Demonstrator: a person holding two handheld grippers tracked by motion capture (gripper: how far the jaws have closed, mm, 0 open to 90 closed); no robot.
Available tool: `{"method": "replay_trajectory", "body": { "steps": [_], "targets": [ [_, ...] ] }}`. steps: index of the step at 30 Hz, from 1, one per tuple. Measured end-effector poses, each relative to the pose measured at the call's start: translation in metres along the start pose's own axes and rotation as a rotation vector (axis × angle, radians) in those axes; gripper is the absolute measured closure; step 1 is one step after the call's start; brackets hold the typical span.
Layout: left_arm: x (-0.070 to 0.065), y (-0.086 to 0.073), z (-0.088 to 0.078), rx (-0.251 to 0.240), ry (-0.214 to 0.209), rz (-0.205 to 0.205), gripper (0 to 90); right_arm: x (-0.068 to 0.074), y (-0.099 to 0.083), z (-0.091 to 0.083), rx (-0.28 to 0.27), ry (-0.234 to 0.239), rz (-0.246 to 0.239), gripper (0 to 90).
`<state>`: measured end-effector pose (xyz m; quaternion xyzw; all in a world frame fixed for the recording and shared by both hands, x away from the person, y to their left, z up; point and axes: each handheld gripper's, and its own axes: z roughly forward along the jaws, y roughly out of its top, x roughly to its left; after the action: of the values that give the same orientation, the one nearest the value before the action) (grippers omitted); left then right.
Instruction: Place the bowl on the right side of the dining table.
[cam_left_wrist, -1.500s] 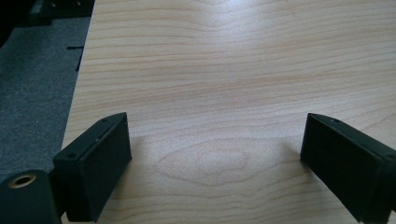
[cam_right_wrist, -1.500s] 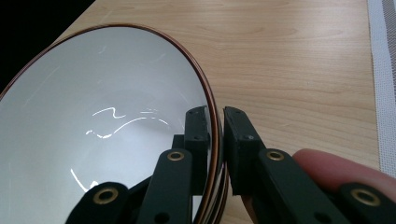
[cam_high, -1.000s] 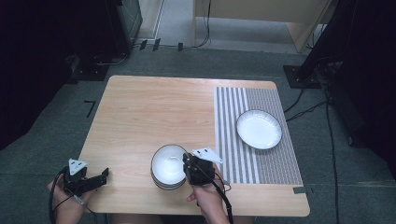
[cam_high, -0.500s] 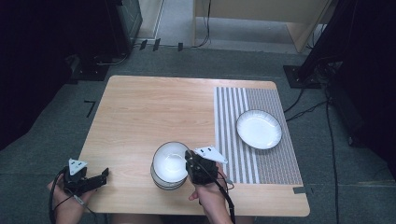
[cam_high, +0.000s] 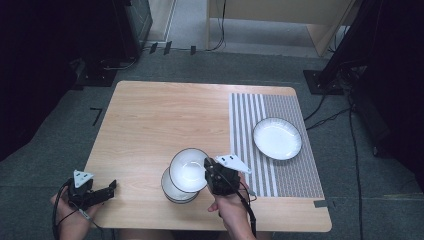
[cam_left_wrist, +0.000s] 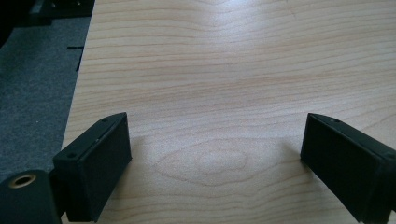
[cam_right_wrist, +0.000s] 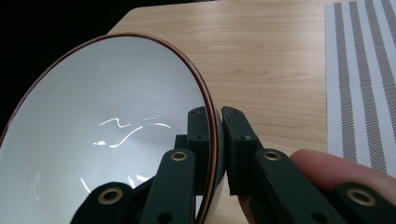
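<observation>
Gripping the rim of a white, dark-rimmed ceramic bowl (cam_high: 188, 170), the right tongs (cam_high: 207, 172) hold it tilted above the stacked bowls (cam_high: 172, 192) near the front edge of the pale wooden counter (cam_high: 165, 120). Left tongs (cam_high: 107, 189) rest wide and empty at the counter's left corner. A striped grey placemat (cam_high: 290, 175) carries a white plate (cam_high: 277, 138); grey carpet (cam_high: 60, 140) surrounds the counter.

Light wood desk (cam_high: 150, 125), grey-and-white striped placemat (cam_high: 250, 115) over its right part. White plate with dark rim (cam_high: 277, 138) sits on the mat, toward its far half. Grey carpet floor (cam_high: 65, 145) all round, black cables (cam_high: 325, 117) trailing past the desk's right side.
</observation>
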<state>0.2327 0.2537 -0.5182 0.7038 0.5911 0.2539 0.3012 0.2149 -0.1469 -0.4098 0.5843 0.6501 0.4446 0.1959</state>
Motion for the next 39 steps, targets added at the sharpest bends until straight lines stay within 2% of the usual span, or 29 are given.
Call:
{"method": "replay_trajectory", "body": {
  "steps": [21, 39],
  "targets": [
    [0.000, 0.000, 0.000, 0.000, 0.000, 0.001, 8.1, -0.027, 0.009, -0.009, -0.023, -0.029, 0.021, 83.4],
    [0.000, 0.000, 0.000, 0.000, 0.000, 0.000, 8.1, -0.052, 0.009, -0.009, -0.027, -0.046, 0.043, 83.4]
  ]
}}
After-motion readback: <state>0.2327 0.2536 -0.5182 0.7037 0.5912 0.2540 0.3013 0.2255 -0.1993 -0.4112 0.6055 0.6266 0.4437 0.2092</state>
